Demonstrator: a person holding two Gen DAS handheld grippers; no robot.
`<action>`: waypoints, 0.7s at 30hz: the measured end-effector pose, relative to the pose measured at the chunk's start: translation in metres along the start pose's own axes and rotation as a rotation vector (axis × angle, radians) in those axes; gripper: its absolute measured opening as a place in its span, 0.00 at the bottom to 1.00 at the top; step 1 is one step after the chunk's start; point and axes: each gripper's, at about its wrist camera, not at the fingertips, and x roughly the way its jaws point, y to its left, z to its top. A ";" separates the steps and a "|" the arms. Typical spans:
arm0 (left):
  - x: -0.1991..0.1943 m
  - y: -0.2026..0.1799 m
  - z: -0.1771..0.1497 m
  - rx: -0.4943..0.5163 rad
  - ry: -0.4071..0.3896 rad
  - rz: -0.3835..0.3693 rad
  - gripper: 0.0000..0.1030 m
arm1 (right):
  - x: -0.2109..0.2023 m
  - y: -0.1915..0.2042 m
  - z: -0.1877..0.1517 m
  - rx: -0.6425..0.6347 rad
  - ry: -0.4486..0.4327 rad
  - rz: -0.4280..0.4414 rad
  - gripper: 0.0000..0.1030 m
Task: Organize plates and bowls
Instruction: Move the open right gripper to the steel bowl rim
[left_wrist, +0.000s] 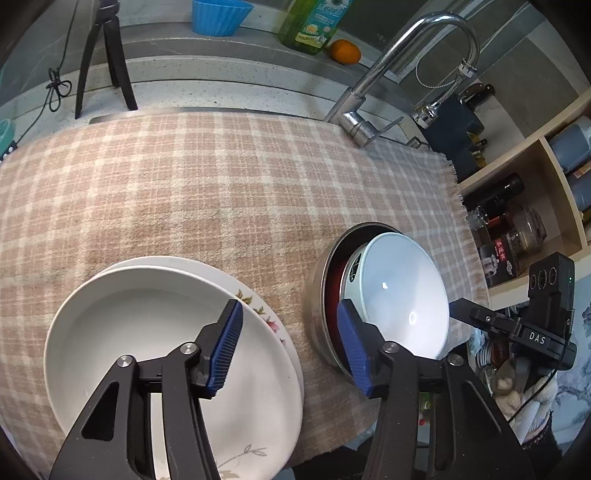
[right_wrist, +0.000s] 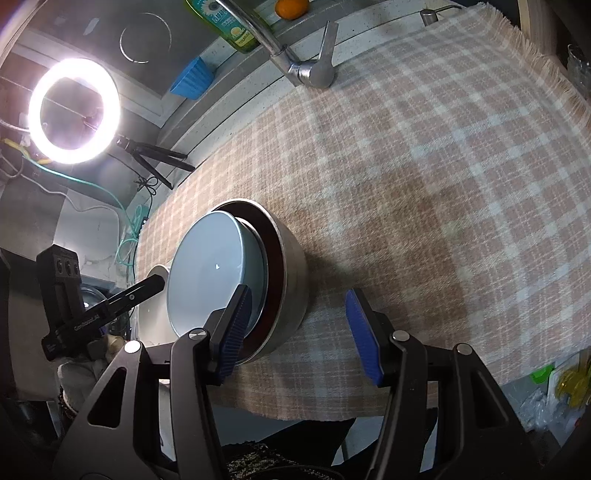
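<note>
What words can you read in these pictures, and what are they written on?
"DAS": on the black right gripper, seen from the left wrist.
Green dish soap bottle: label print too small to read.
Red box on the shelf: characters too blurred.
Left gripper, from the right wrist: white lettering, blurred.

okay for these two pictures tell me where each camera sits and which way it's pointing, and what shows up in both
Left wrist view: sits on the left gripper, looking steeply down over its open blue-padded fingers at stacked white ceramic plates on the pink checked cloth; the right gripper shows at right.
Right wrist view: sits on the right gripper, looking down at the pale blue bowl nested in the steel bowl; the left gripper shows at left.
Shared: bowls, cloth, chrome tap, orange fruit.
</note>
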 end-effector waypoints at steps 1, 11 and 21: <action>0.001 0.000 0.000 0.000 0.005 -0.004 0.42 | 0.001 0.000 0.000 0.000 0.000 0.001 0.54; 0.010 -0.007 0.003 0.035 0.035 -0.030 0.28 | 0.008 0.003 -0.002 0.010 0.017 0.024 0.39; 0.022 -0.009 0.003 0.049 0.072 -0.042 0.18 | 0.019 0.006 -0.002 0.004 0.050 0.028 0.23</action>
